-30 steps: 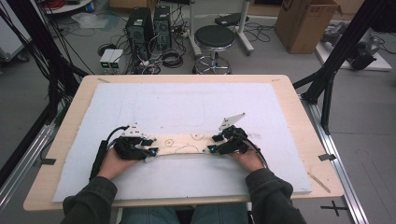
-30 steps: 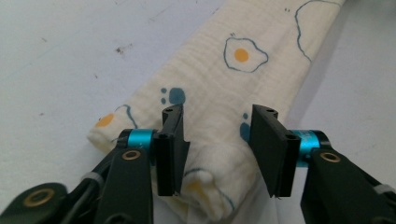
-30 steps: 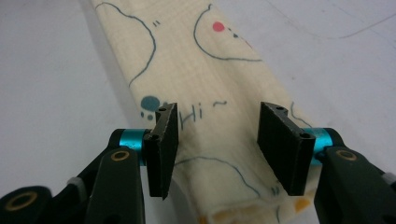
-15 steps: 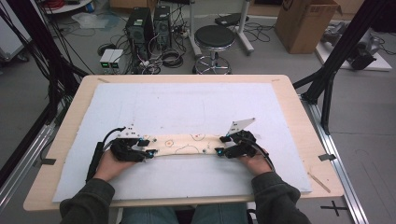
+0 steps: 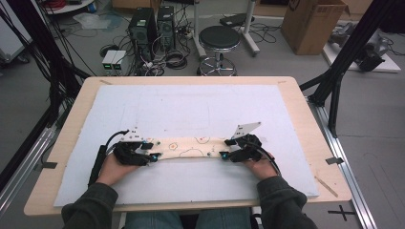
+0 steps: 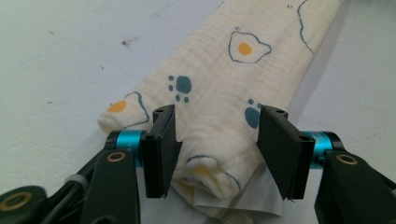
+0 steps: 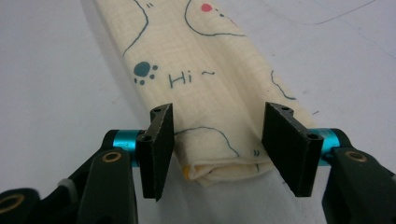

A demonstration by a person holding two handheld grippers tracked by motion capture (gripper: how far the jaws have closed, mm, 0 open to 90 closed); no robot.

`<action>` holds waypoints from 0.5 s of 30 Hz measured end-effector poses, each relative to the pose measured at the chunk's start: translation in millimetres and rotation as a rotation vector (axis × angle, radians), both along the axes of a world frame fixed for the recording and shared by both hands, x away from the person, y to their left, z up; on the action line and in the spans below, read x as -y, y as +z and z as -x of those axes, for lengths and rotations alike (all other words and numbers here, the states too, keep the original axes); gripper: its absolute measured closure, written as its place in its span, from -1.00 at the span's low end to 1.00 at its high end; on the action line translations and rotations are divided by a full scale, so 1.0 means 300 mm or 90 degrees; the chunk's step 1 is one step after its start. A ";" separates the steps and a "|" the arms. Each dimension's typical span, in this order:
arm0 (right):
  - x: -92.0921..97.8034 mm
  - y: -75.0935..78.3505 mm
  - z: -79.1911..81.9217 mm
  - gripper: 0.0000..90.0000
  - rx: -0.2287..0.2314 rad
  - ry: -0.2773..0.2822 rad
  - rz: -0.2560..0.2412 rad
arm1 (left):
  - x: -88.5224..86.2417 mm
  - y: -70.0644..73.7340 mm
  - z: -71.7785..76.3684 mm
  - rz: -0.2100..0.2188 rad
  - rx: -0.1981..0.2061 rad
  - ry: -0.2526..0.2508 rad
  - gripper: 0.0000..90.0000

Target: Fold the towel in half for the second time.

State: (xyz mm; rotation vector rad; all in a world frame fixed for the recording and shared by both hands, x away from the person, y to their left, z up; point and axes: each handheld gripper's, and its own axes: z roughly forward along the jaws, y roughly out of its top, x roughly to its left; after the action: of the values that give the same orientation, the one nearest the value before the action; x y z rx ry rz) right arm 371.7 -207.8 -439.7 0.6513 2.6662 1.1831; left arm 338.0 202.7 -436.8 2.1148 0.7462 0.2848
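cloth: cream folded cloth (image 5: 191,147), long narrow strip, lies flat on the white mat (image 5: 200,105), near the mat's front edge, running left-right between the two grippers
cloth print: fried eggs, blue paw prints, outlined shapes, "Hi ~" text seen in the right gripper view
cloth left end: rolled/folded layers, white tag or under-layer peeking out at the very end in the left gripper view
cloth right end: neat folded edge, several layers stacked, seen in the right gripper view
left gripper: left gripper (image 6: 215,140), at the cloth's left end, jaws spread apart, one on each side of the cloth end; the left jaw touches the cloth's edge, the right jaw stands just off it, not pinching
right gripper: right gripper (image 7: 217,144), at the cloth's right end, jaws spread wide, straddling the folded end; both jaws sit beside the cloth edges, no squeeze visible
high view left: left gripper (image 5: 143,149) held in the person's left hand (image 5: 112,167), low on the mat, jaws pointing toward the cloth
high view right: right gripper (image 5: 228,151) held in the right hand (image 5: 260,164), low on the mat, jaws pointing toward the cloth
mat: white, covers most of the wooden table (image 5: 305,119), cloth rests on it
behind table: black stool (image 5: 218,38) well beyond the cloth, cardboard box (image 5: 313,24) to the stool's right, computer towers (image 5: 153,24) to its left
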 end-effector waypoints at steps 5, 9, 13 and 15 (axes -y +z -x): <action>0.011 0.036 0.004 -0.19 -0.003 -0.023 -0.031 | -0.018 0.033 0.005 0.028 0.014 0.013 -0.07; 0.037 0.084 -0.003 -0.20 0.006 -0.044 -0.083 | -0.032 0.064 -0.006 0.058 0.034 0.035 -0.12; 0.051 0.110 -0.035 -0.19 -0.001 -0.074 -0.085 | -0.037 0.066 -0.027 0.070 0.031 0.058 -0.09; 0.053 0.108 -0.059 -0.15 -0.005 -0.095 -0.074 | -0.041 0.058 -0.040 0.060 0.027 0.085 -0.03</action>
State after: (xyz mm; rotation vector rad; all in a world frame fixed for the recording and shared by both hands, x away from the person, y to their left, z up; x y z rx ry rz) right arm 389.3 -223.6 -407.3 0.8592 2.5186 1.3037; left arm 350.1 214.9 -419.4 1.9675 0.8608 0.3585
